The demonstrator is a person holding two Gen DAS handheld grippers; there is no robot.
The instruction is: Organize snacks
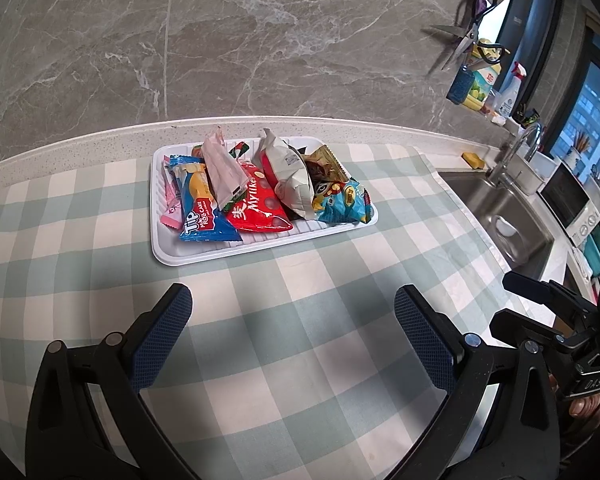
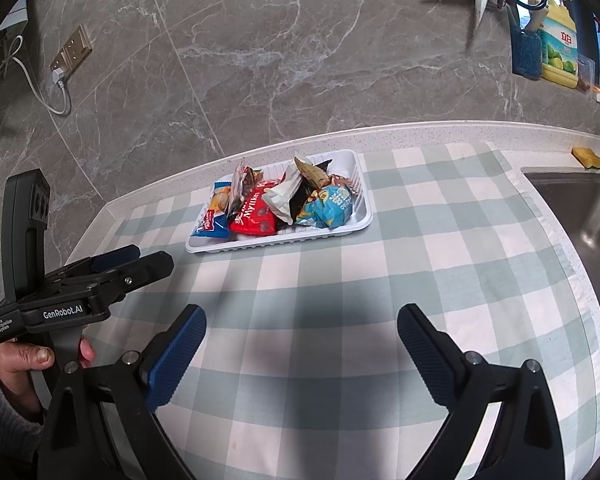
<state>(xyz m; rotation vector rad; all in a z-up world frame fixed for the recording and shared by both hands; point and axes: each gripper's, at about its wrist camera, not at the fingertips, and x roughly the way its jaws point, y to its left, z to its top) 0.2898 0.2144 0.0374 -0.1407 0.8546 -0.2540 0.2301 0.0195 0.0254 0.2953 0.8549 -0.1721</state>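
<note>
A white plastic tray (image 1: 168, 252) (image 2: 362, 184) sits on the checked cloth near the counter's back edge and holds several snack packets. Among them are a blue roll-cake packet (image 1: 198, 208) (image 2: 214, 220), a red Mylike packet (image 1: 260, 208) (image 2: 256, 216), a white bag (image 1: 292, 176) (image 2: 282, 196) and a light-blue packet (image 1: 342, 200) (image 2: 328, 206). My left gripper (image 1: 292, 300) hovers open over the cloth in front of the tray, nothing between its fingers. My right gripper (image 2: 302, 322) is open too, nearer than the tray, holding nothing.
A green-and-white checked cloth (image 1: 300, 320) (image 2: 440, 260) covers the counter. A steel sink (image 1: 500, 216) (image 2: 580, 216) with a tap lies to the right, a yellow sponge (image 1: 474, 160) (image 2: 586, 157) behind it. Scissors (image 1: 466, 40) hang on the marble wall. A hand (image 2: 24, 356) holds the left gripper.
</note>
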